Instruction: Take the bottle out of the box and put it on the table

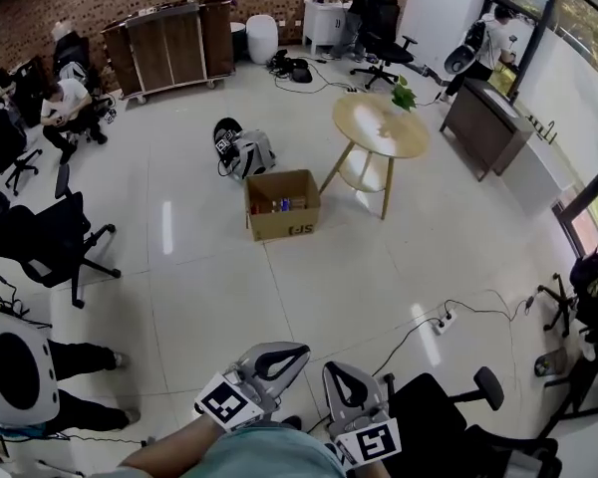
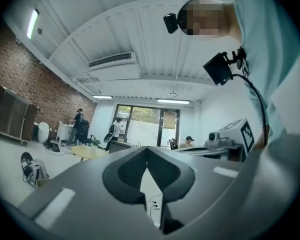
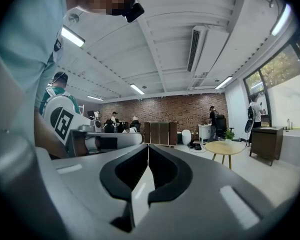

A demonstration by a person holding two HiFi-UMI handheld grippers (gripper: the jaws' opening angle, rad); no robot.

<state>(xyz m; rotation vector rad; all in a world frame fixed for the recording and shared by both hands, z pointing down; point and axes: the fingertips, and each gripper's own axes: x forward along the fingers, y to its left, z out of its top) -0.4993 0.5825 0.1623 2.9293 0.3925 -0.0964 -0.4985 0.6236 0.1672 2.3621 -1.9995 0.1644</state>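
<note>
We hold the left gripper (image 1: 295, 351) and right gripper (image 1: 337, 370) near us, fingers together and empty. The bottle (image 1: 280, 205) lies in the box (image 1: 284, 229) on the floor (image 1: 179, 267) beside the surface (image 1: 384, 132).

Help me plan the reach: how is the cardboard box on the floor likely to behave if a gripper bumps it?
The cardboard box would probably slide easily: it sits on a glossy floor and seems to hold only a few small items, so it is likely light. Its open flaps would likely flex rather than resist. Being low and wide, it seems unlikely to tip.
</note>
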